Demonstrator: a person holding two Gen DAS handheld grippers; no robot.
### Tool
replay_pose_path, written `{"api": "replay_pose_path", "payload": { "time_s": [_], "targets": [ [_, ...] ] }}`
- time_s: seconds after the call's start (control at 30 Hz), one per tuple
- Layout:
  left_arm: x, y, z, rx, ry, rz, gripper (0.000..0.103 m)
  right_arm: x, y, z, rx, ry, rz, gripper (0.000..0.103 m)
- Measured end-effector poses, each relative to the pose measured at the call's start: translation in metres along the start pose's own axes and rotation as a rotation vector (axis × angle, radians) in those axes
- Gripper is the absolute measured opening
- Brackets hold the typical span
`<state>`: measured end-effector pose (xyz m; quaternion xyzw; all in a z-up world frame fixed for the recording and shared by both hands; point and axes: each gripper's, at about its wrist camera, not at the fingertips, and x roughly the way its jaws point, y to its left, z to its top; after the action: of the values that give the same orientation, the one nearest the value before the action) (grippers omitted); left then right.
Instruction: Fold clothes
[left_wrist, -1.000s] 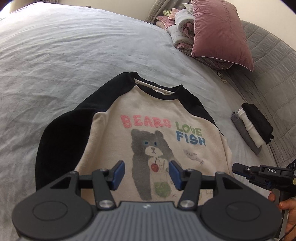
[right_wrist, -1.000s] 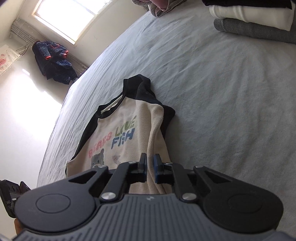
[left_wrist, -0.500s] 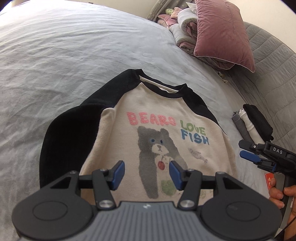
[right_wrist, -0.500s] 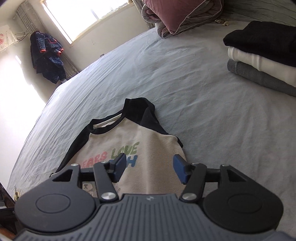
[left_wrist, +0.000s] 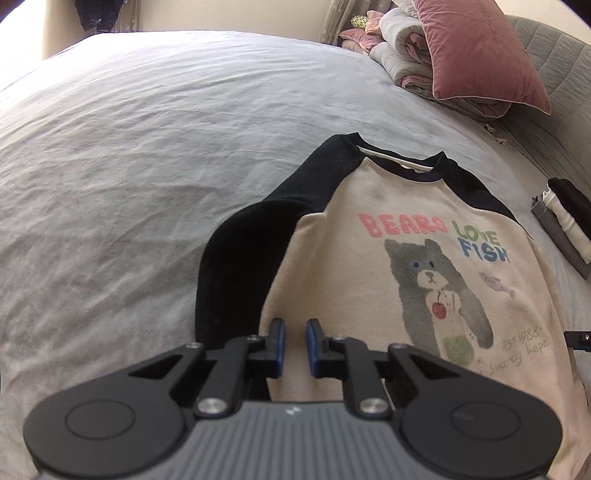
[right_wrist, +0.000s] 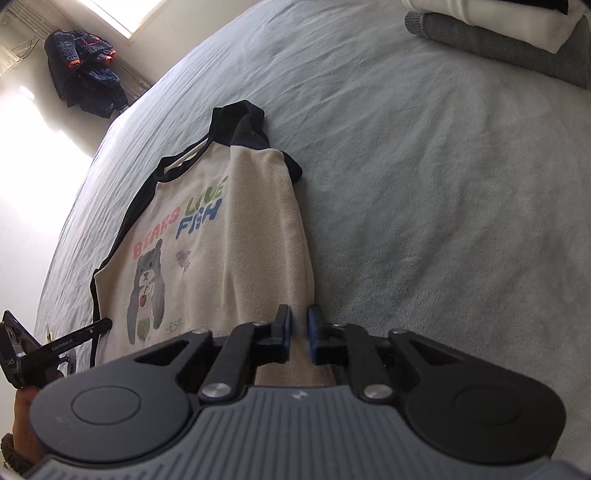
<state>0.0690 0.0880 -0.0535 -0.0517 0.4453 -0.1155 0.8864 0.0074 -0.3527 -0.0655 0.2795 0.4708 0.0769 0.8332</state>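
A cream sweatshirt (left_wrist: 332, 280) with black raglan sleeves and a bear print reading "BEARS LOVE FISH" lies face up on the grey bed (left_wrist: 147, 147). Its black left sleeve runs down along the body's left side. My left gripper (left_wrist: 295, 341) is shut on the cream fabric at the lower left of the body, beside that sleeve. In the right wrist view the sweatshirt (right_wrist: 251, 229) stretches away from me, and my right gripper (right_wrist: 300, 328) is shut on its lower right edge. The left gripper's body (right_wrist: 66, 343) shows at the far left there, held by a hand.
A stack of folded grey, white and black clothes (left_wrist: 565, 229) sits to the right of the sweatshirt, also seen as the stack (right_wrist: 517, 40). A pink pillow (left_wrist: 484, 55) and rolled bedding (left_wrist: 399, 59) lie at the head. A dark jacket (right_wrist: 85, 77) hangs by the window.
My left gripper moved left over the hem and closed on the fabric. My right gripper, shut a second ago and open half a second ago, has closed on the right edge.
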Motion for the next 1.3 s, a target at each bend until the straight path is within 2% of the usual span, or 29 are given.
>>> {"api": "replay_pose_path", "payload": {
  "time_s": [0.07, 0.1, 0.2, 0.37, 0.43, 0.57, 0.7, 0.73, 0.83, 0.87, 0.9, 0.97, 1.1, 1.17, 1.3],
  "targets": [
    [-0.004, -0.005, 0.002, 0.0, 0.003, -0.003, 0.021, -0.006, 0.006, 0.002, 0.004, -0.019, 0.033, 0.011],
    [-0.007, -0.008, 0.002, -0.004, 0.002, -0.021, 0.029, -0.009, 0.011, 0.004, 0.004, -0.029, 0.064, 0.011],
    [-0.014, -0.017, 0.003, -0.012, 0.002, -0.096, 0.04, -0.016, 0.032, 0.008, -0.012, -0.051, 0.15, 0.011],
    [-0.018, -0.037, 0.004, -0.028, 0.019, -0.265, 0.047, -0.004, 0.071, 0.017, -0.016, -0.051, 0.274, 0.011],
    [-0.017, -0.045, 0.005, -0.03, 0.026, -0.297, 0.048, 0.006, 0.086, 0.022, -0.011, -0.042, 0.316, 0.011],
    [-0.011, -0.052, 0.006, -0.042, 0.042, -0.315, 0.049, 0.03, 0.114, 0.026, -0.021, -0.013, 0.358, 0.011],
    [-0.006, -0.051, 0.006, -0.046, 0.06, -0.3, 0.049, 0.051, 0.131, 0.023, -0.079, 0.034, 0.318, 0.013],
    [-0.005, -0.05, 0.006, -0.045, 0.064, -0.294, 0.049, 0.055, 0.133, 0.022, -0.091, 0.048, 0.298, 0.017],
    [-0.002, -0.048, 0.005, -0.042, 0.078, -0.277, 0.049, 0.059, 0.132, 0.021, -0.111, 0.075, 0.261, 0.017],
    [-0.001, -0.048, 0.005, -0.04, 0.083, -0.271, 0.049, 0.056, 0.128, 0.022, -0.11, 0.072, 0.261, 0.024],
    [-0.001, -0.047, 0.005, -0.039, 0.087, -0.266, 0.049, 0.052, 0.124, 0.023, -0.108, 0.061, 0.258, 0.038],
    [0.001, -0.047, 0.004, -0.037, 0.093, -0.259, 0.049, 0.038, 0.115, 0.025, -0.104, 0.019, 0.245, 0.05],
    [0.001, -0.053, 0.006, -0.032, 0.087, -0.267, 0.049, 0.013, 0.096, 0.028, -0.095, -0.064, 0.21, 0.05],
    [0.002, -0.056, 0.006, -0.03, 0.085, -0.271, 0.049, 0.006, 0.083, 0.03, -0.086, -0.086, 0.158, 0.05],
    [0.003, -0.062, 0.008, -0.025, 0.08, -0.28, 0.049, 0.007, 0.058, 0.027, -0.08, -0.049, 0.015, 0.048]
  ]
}}
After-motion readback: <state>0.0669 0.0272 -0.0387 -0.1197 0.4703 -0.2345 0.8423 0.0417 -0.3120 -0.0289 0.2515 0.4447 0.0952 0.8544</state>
